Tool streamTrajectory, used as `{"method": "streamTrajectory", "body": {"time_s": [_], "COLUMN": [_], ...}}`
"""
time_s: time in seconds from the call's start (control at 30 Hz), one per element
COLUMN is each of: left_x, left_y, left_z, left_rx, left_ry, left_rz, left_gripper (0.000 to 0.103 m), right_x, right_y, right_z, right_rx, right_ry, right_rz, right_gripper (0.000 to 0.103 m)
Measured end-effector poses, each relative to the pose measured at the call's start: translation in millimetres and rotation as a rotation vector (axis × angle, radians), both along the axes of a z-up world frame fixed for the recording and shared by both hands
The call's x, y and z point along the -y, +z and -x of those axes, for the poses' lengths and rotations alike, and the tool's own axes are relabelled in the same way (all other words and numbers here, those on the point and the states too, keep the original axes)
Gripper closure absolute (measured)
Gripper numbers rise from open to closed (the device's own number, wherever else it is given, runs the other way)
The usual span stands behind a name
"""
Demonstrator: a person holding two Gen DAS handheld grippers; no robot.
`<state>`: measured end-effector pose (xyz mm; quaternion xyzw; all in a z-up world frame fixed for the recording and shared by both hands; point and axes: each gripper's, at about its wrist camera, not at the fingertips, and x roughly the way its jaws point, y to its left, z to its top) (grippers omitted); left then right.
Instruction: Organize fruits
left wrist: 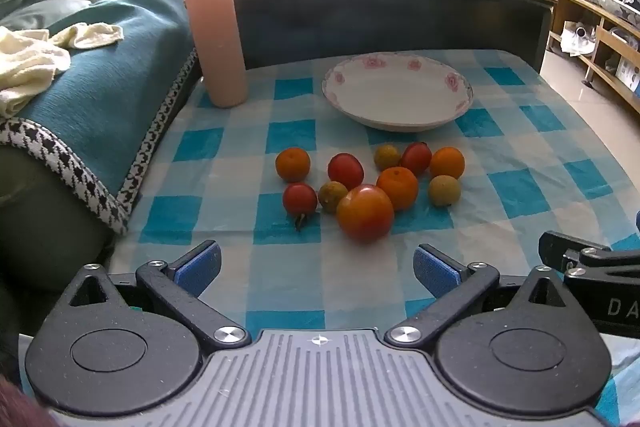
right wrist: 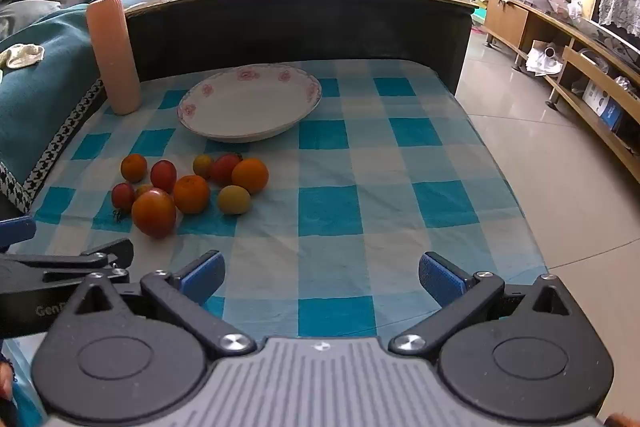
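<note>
While both tools hover low over the near edge of the surface [left wrist: 360, 279], neither grips anything: the left tool [left wrist: 316, 267] and the right tool [right wrist: 322, 275] each have their blue-padded fingers spread wide apart over bare checked cloth [right wrist: 360, 167]. Fruit lies in a loose cluster mid-surface, just beyond the left tool and to the far left of the right one. Nearest is a large orange-red tomato [left wrist: 365, 213], touching an orange [left wrist: 397, 187] behind it; a small red tomato with a stem [left wrist: 300, 198] lies to its left, and a yellowish fruit [left wrist: 444, 190] sits at the right of the group. A white plate with a pink floral rim [left wrist: 456, 83] stands empty beyond the cluster. A pink cylinder [left wrist: 216, 35] stands upright at the far left.
</note>
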<state>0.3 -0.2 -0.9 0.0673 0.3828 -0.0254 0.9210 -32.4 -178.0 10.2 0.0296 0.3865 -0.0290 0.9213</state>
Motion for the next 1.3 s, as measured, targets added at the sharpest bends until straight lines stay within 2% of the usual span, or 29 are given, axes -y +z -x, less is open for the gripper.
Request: {"method": "streamTrajectory", "body": {"time_s": [1.3], "left_x": [-2.9], "left_y": [-9.4], "left_z": [-1.6], "left_rx": [-0.067], "left_ry": [0.019], "left_rz": [-0.016], "left_gripper": [0.000], "right_x": [-5.6], "right_y": [-4.9], "right_z": [-3.4], "right_rx": [-0.047], "right_ry": [0.021], "right_rz": [0.012], "right_gripper": [0.000]}}
